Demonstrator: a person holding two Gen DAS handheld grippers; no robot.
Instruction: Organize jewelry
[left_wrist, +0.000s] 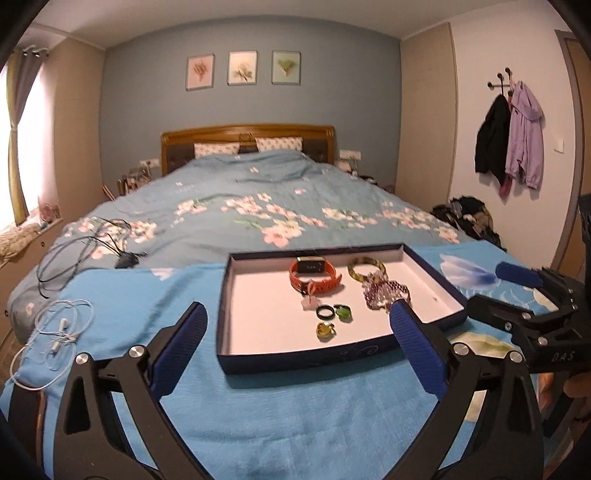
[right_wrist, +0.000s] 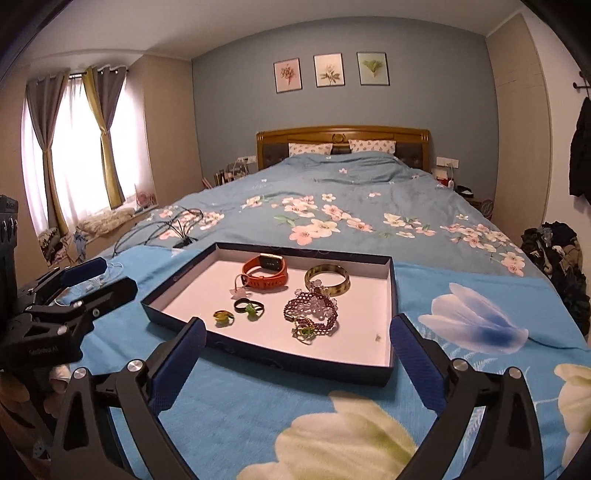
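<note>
Currently both tools are released and empty. The left hand-held gripper (left_wrist: 297, 321) has its blue-padded jaws spread wide, framing the near edge of the box tray (left_wrist: 236, 295) without touching it. The right hand-held gripper (right_wrist: 297, 332) stands just as wide, hovering before the same tray's near wall, nothing between its pads.

Inside the tray, on its white floor, lie the jewelry pieces: an orange watch (right_wrist: 266, 271) toward the back, a gold-green bangle (right_wrist: 327, 283) beside it, a purple beaded bracelet (right_wrist: 314, 312) in front of the bangle, a black ring (right_wrist: 242, 305) touching a green-stone ring (right_wrist: 254, 309), and a yellow ring (right_wrist: 223, 316) nearest the front. A pale pink charm (right_wrist: 238, 292) sits by the watch strap.

The tray rests on a bright blue flowered blanket (right_wrist: 258, 398) at the foot of a bed (right_wrist: 332, 192). Dark cables (left_wrist: 85, 247) and a white cord (left_wrist: 55, 328) lie on the bed to the left.
</note>
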